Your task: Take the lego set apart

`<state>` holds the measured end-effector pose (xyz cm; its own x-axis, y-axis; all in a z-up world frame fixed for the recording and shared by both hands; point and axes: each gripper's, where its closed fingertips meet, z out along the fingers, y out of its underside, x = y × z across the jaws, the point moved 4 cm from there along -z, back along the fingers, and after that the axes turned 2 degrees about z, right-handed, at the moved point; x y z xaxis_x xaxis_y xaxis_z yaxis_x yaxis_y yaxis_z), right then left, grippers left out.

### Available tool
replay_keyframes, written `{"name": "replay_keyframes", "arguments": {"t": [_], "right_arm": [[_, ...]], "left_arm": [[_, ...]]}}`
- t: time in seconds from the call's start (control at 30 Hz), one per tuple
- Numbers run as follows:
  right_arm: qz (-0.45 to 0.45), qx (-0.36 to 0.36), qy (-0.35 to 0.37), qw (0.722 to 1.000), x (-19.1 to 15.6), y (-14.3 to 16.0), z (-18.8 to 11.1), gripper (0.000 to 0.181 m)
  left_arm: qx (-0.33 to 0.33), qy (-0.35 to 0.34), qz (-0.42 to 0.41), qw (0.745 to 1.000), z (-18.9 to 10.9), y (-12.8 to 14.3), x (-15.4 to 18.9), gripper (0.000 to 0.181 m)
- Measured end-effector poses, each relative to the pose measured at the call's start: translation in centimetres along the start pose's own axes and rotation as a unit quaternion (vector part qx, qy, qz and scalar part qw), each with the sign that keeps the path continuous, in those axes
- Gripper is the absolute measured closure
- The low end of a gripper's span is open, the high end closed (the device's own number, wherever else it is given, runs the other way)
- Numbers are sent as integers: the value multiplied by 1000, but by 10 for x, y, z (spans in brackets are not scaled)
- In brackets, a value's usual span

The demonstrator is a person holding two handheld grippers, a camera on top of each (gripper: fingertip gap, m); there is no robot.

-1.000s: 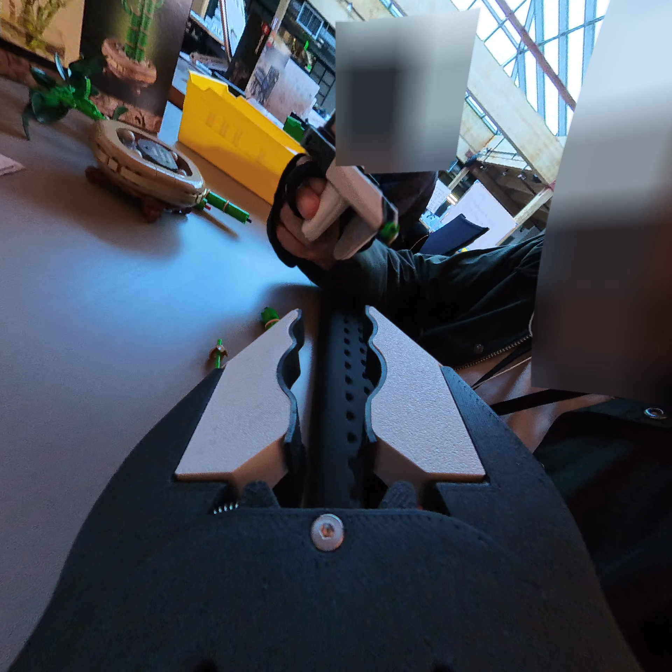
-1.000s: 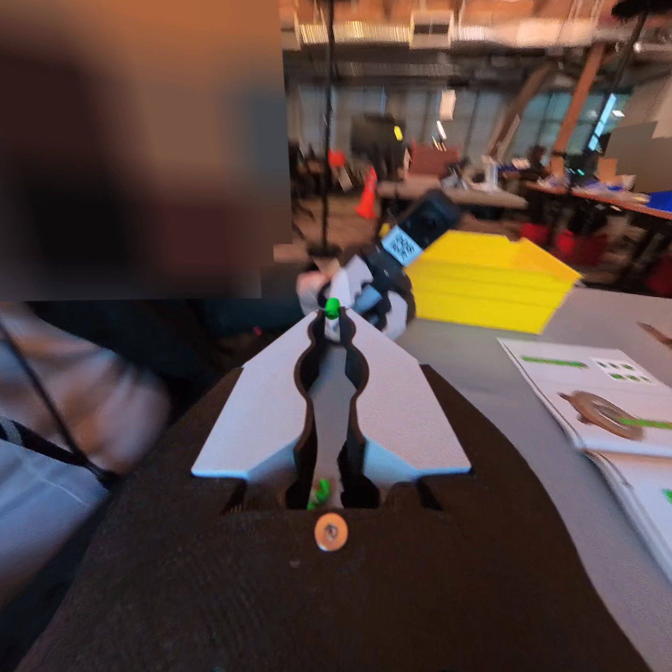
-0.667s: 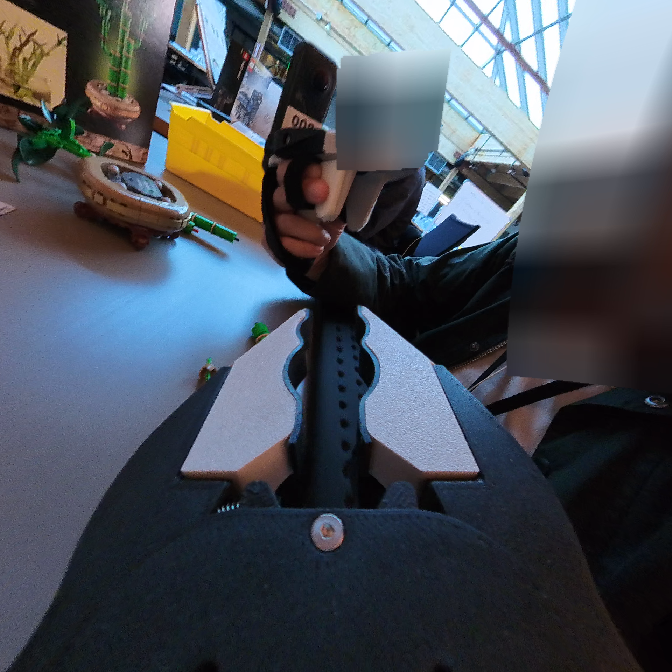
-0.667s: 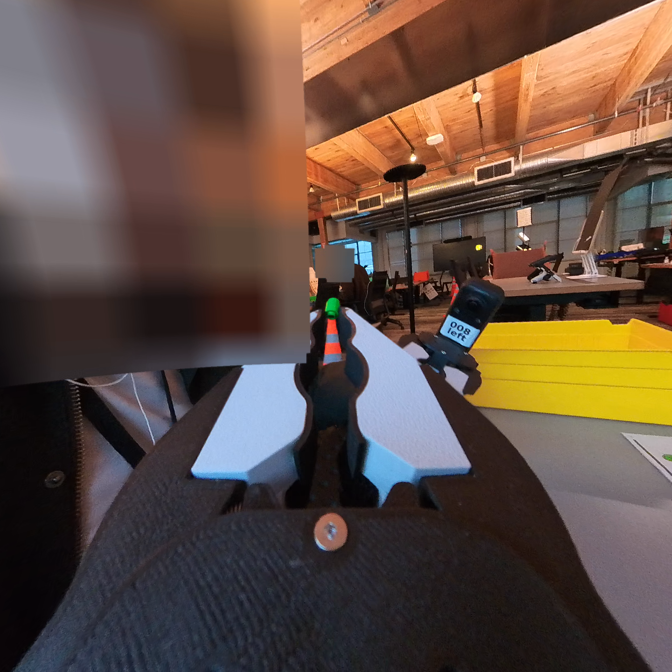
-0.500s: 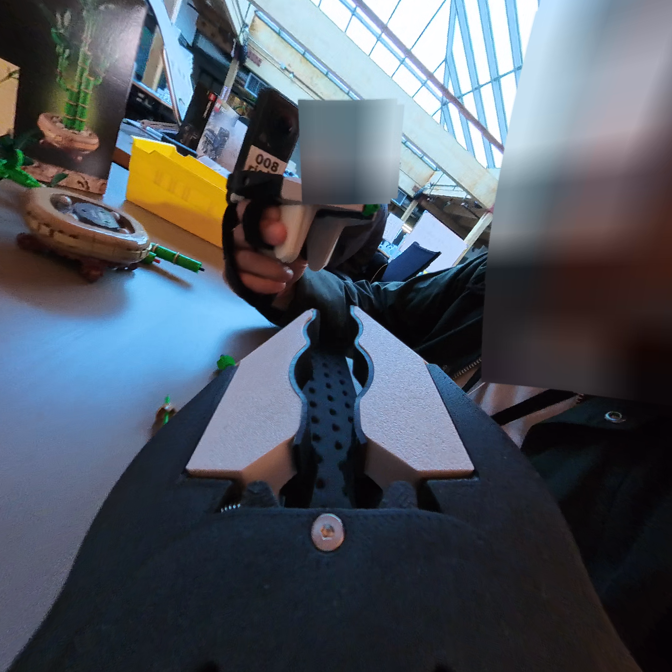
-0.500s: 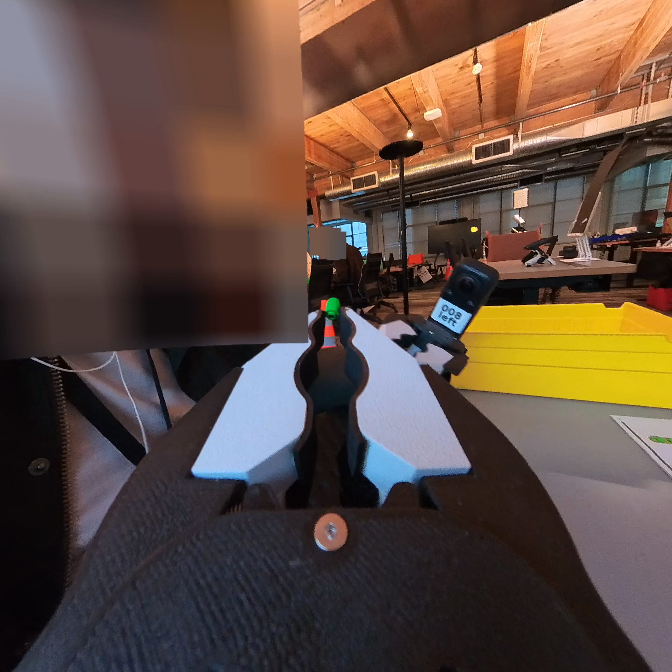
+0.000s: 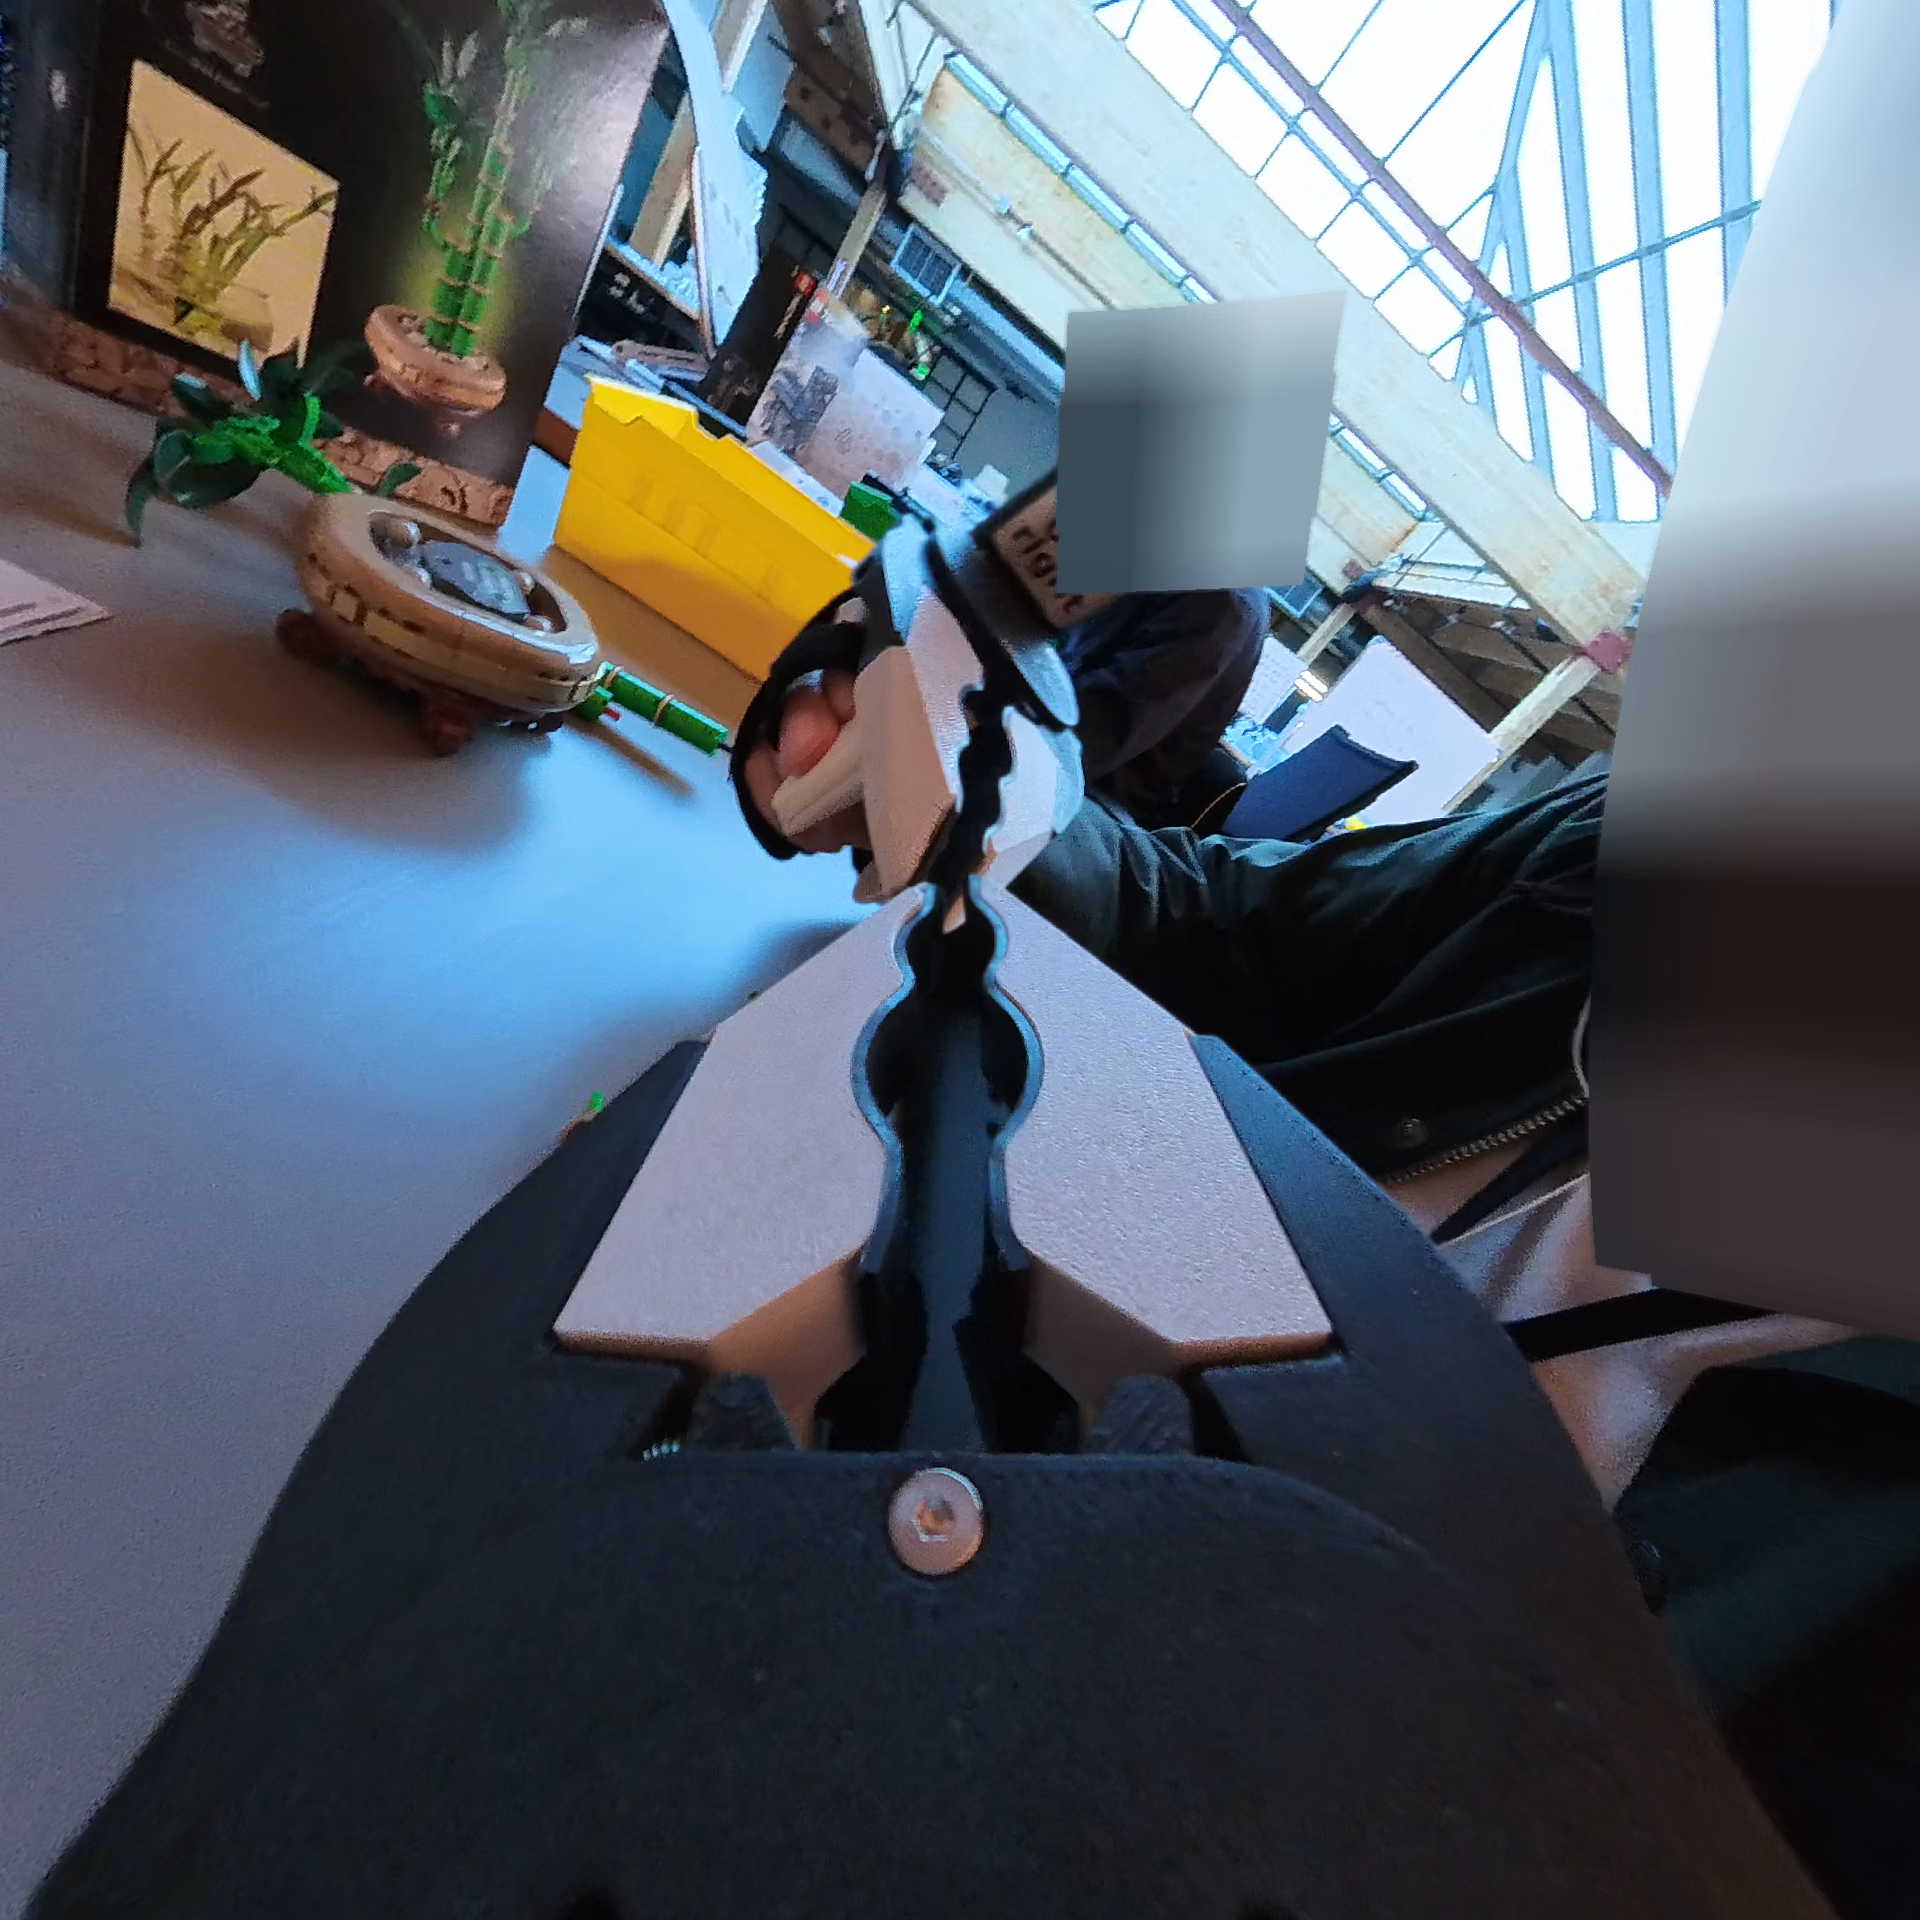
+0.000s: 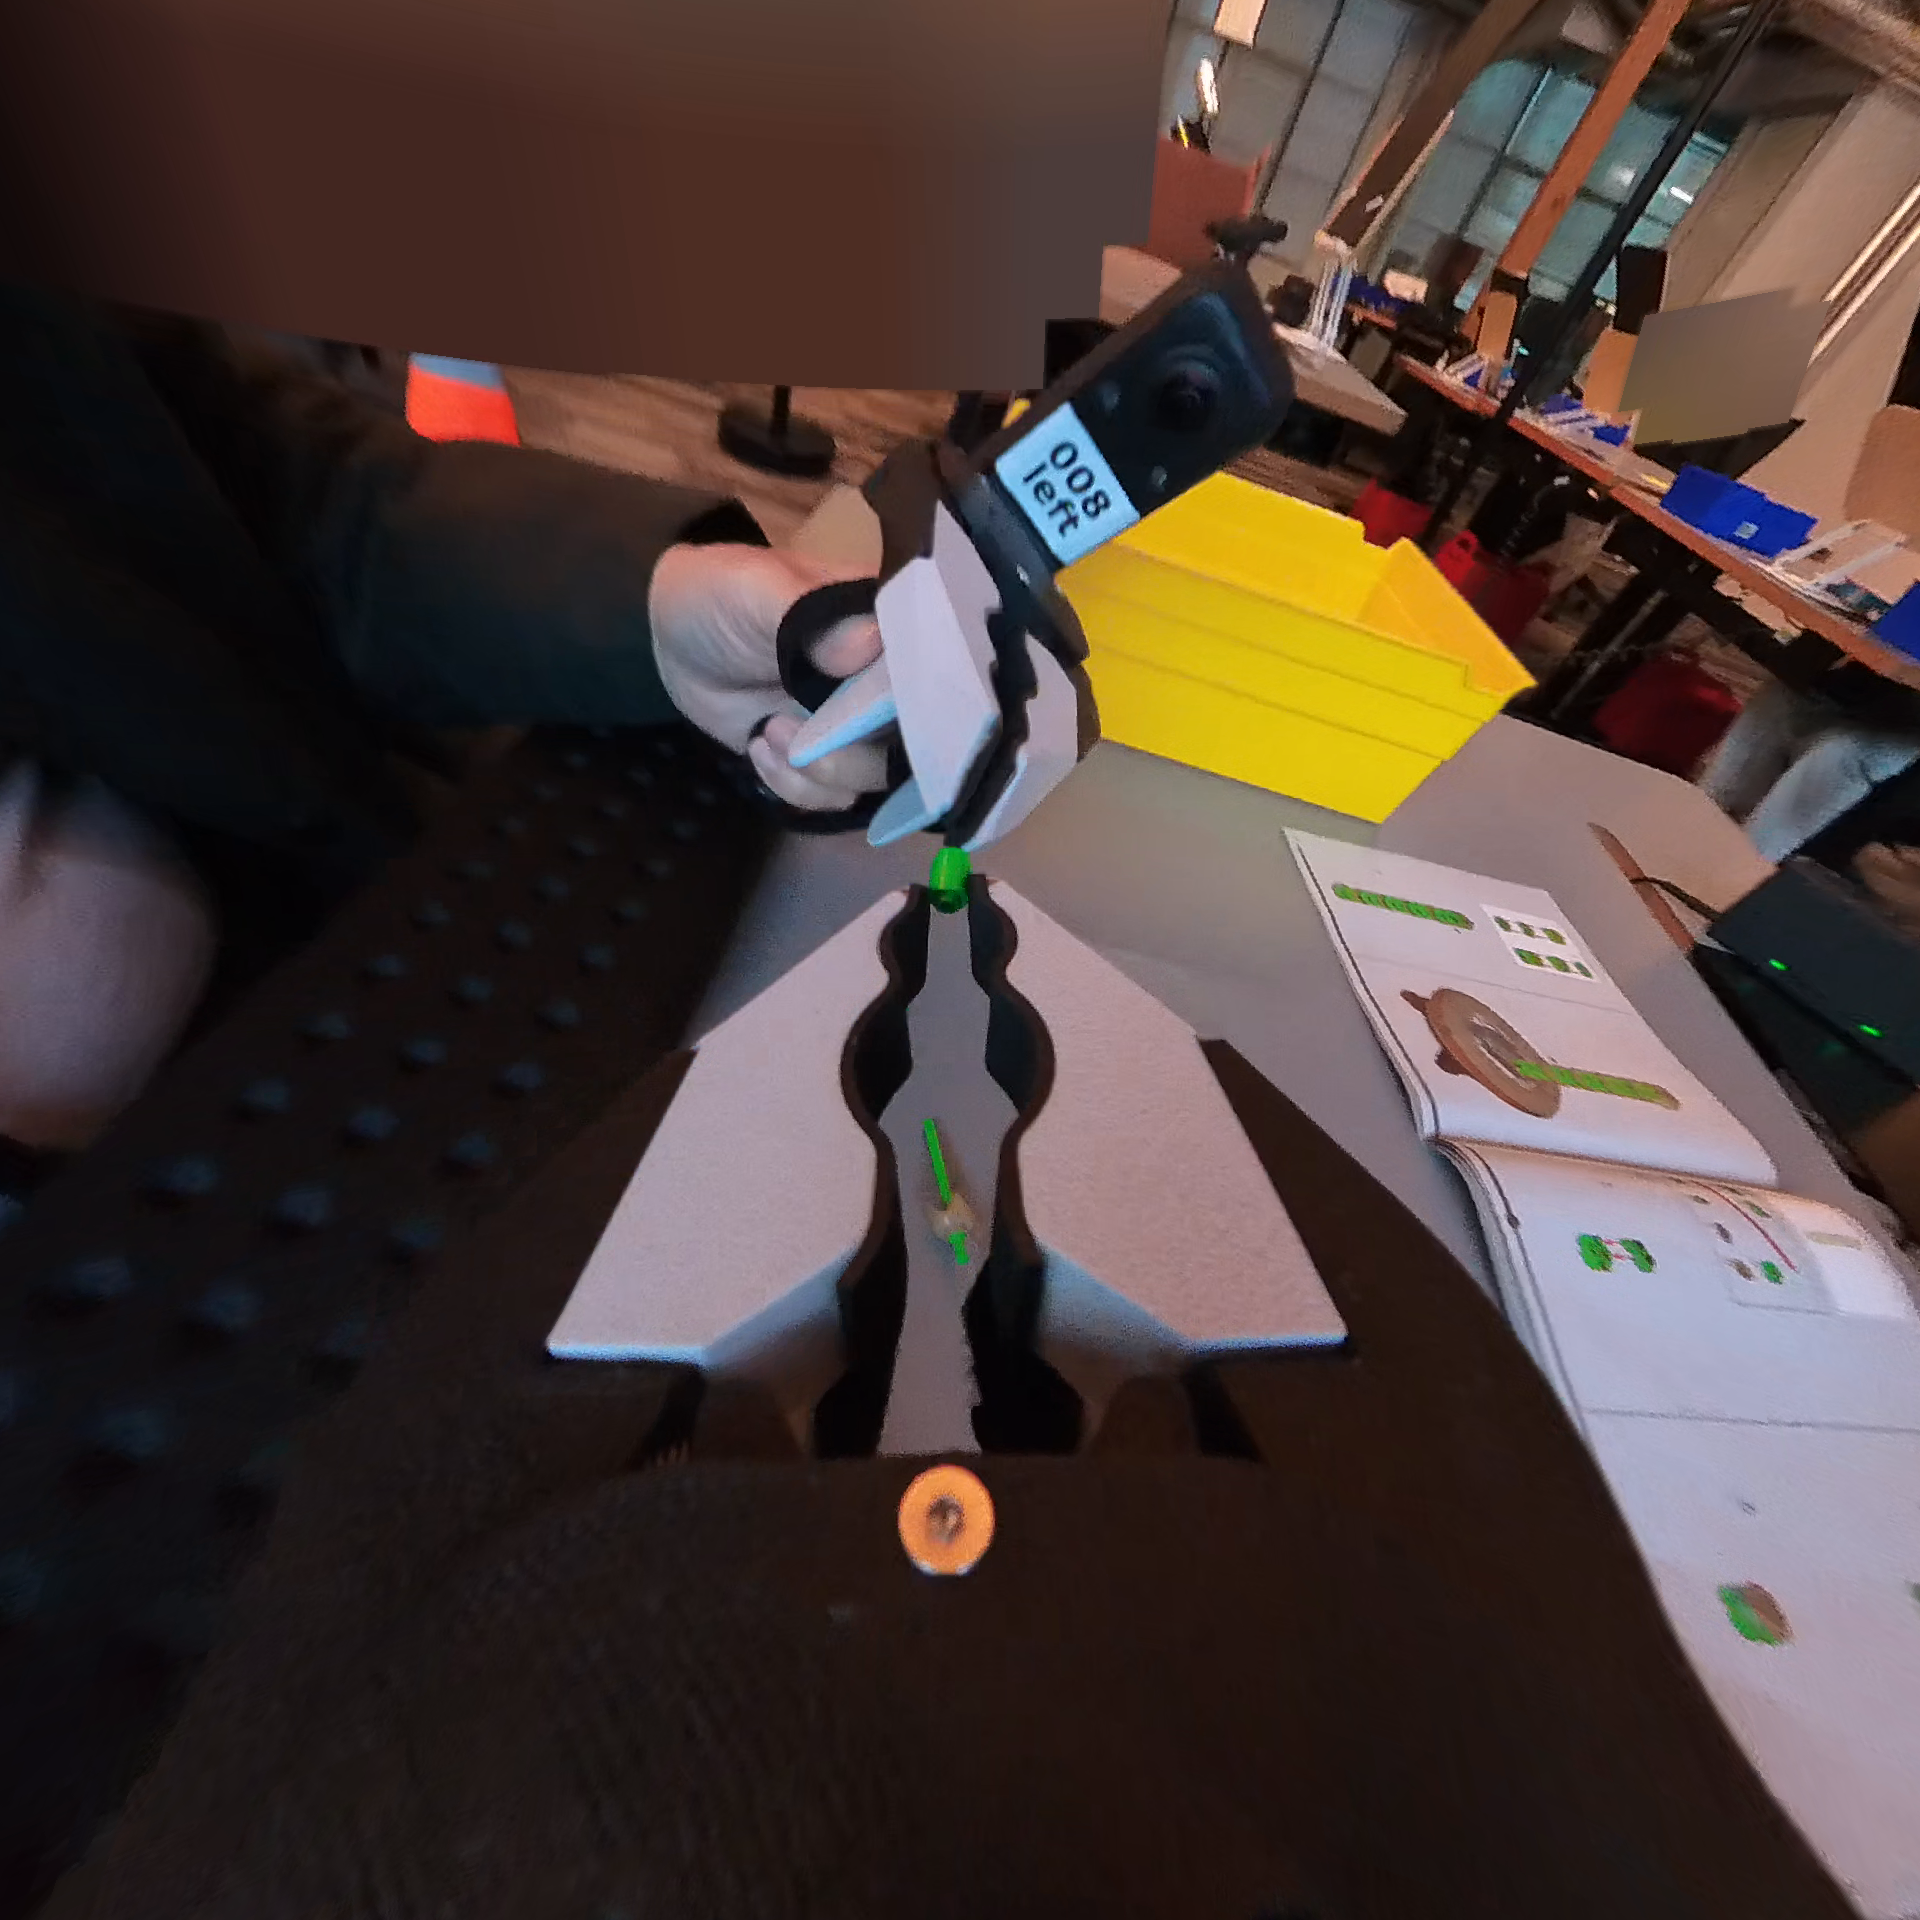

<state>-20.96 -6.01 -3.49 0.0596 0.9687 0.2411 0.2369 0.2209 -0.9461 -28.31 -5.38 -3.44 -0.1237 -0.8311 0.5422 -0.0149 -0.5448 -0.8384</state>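
My right gripper (image 8: pixel 948 902) is shut on a small green lego piece (image 8: pixel 948 891) held above the table edge. My left gripper (image 7: pixel 951 920) faces it tip to tip, and its fingers are closed on a thin tan end of the same piece (image 7: pixel 950 914). Each gripper shows in the other's view: the left gripper (image 8: pixel 951 836) touches the top of the green piece, and the right gripper (image 7: pixel 940 883) is hand-held. The round tan lego pot base (image 7: pixel 447 613), a green bamboo stalk (image 7: pixel 665 712) and green leaves (image 7: pixel 239 447) lie on the grey table (image 7: pixel 260 987).
A green stem with a tan bit (image 8: pixel 948 1195) lies on the table under my right gripper. An open instruction booklet (image 8: pixel 1507 1039) lies to the right. A yellow bin (image 8: pixel 1278 644) stands at the back, beside the set's box (image 7: pixel 312 208). A black studded mat (image 8: pixel 416 1039) is on the left. Less than 4 cm separates the two grippers' tips.
The two grippers have come together tip to tip. My left fingers have closed from partly open. The right gripper has tilted down toward the table, still holding the green piece.
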Motion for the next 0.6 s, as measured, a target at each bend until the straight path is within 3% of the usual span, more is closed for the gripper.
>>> {"name": "replay_keyframes", "arguments": {"t": [0.1,0.2,0.47,0.6], "right_arm": [[-17,-26,17,999,2,6,2,175],[-33,-46,30,998,3,10,4,175],[-70,-83,51,993,3,17,7,175],[-84,-78,54,992,1,14,8,175]], "left_arm": [[-8,-23,-24,999,-2,4,-11,181],[-15,-52,-48,997,-3,8,-23,168],[-29,-26,-87,995,2,13,-25,169],[-43,-36,-66,996,3,14,-24,175]]}}
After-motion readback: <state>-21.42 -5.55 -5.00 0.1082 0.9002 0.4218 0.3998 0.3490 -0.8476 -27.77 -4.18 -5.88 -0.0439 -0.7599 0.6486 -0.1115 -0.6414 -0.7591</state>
